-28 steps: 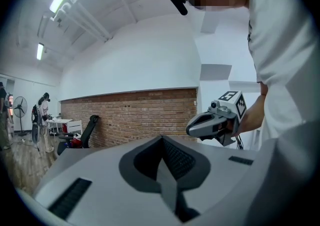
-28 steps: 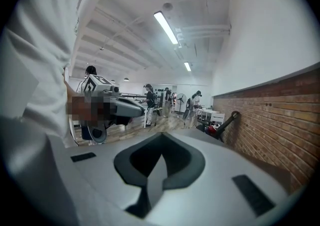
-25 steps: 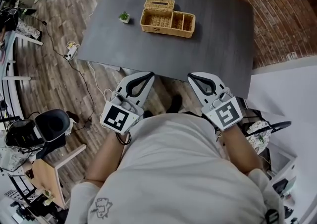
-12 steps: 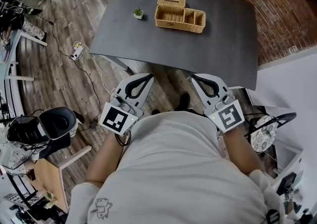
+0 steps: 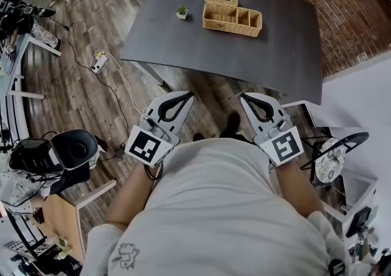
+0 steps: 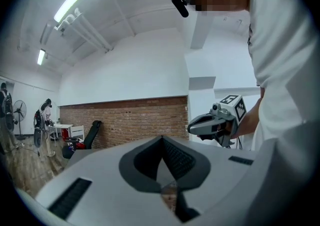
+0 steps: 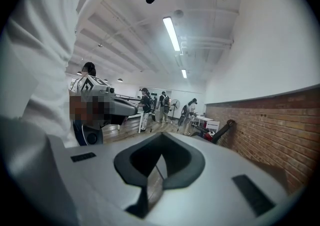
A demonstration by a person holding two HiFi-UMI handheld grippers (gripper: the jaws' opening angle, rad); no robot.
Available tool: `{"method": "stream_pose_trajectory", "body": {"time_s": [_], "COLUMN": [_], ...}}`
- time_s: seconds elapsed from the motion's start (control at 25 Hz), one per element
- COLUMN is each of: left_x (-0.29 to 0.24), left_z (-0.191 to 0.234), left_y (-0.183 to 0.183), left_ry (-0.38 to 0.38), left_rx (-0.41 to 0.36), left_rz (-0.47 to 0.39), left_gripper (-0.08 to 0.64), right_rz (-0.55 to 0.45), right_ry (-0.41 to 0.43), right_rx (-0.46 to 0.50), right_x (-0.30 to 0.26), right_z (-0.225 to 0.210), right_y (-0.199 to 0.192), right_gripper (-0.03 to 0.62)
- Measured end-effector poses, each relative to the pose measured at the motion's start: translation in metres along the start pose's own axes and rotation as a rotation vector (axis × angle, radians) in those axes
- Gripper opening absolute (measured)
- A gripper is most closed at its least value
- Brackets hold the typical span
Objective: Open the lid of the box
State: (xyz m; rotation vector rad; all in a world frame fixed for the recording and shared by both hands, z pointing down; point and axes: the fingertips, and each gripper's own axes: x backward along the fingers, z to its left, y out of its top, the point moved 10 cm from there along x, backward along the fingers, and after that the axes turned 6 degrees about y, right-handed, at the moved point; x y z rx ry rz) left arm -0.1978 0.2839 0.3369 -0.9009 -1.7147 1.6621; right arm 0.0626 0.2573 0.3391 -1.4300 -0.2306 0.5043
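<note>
step: approach, as i judge it; box not yet touched
floor (image 5: 73,91): open wood planks, room to walk in
table (image 5: 275,55): dark; near edge ahead of both grippers
box (image 5: 232,18): wicker, on the table's far part, well apart from the grippers
left gripper (image 5: 185,95): jaws together, empty
right gripper (image 5: 244,96): jaws together, empty
next: reach past the near edge, part the jaws for the lid

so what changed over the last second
The table with the wicker box and small plant has shifted up and right in the head view, farther from the person. Nothing was grasped or released. The left gripper and right gripper stay before the body, jaws shut and empty.
</note>
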Motion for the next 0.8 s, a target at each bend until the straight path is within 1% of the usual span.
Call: {"method": "stream_pose_trajectory", "body": {"time_s": [0.12, 0.24, 0.44, 0.56, 0.68, 0.8], "left_x": [0.009, 0.014, 0.020, 0.017, 0.016, 0.013], "left_z": [0.001, 0.005, 0.011, 0.013, 0.016, 0.019], "left_y": [-0.001, -0.003, -0.009, -0.005, -0.007, -0.006], "left_ry": [-0.015, -0.013, -0.009, -0.014, -0.013, -0.014], "left_rx": [-0.001, 0.022, 0.025, 0.023, 0.026, 0.023], "left_rz": [0.001, -0.009, 0.022, -0.011, -0.008, -0.023], "left_gripper": [0.012, 0.011, 0.011, 0.012, 0.011, 0.012], "right_rz": [-0.002, 0.006, 0.003, -0.002, -0.004, -0.005], "right_ry": [-0.014, -0.022, -0.035, -0.039, -0.039, -0.044], "right_rx": [0.004, 0.005, 0.003, 0.009, 0.014, 0.015], "right_x": [-0.002, -0.005, -0.010, -0.013, -0.016, -0.018], "right_z": [0.010, 0.016, 0.020, 0.018, 0.016, 0.013], "right_y": [0.003, 0.004, 0.007, 0.010, 0.010, 0.008], "right_gripper": [0.005, 0.005, 0.005, 0.005, 0.005, 0.005]}}
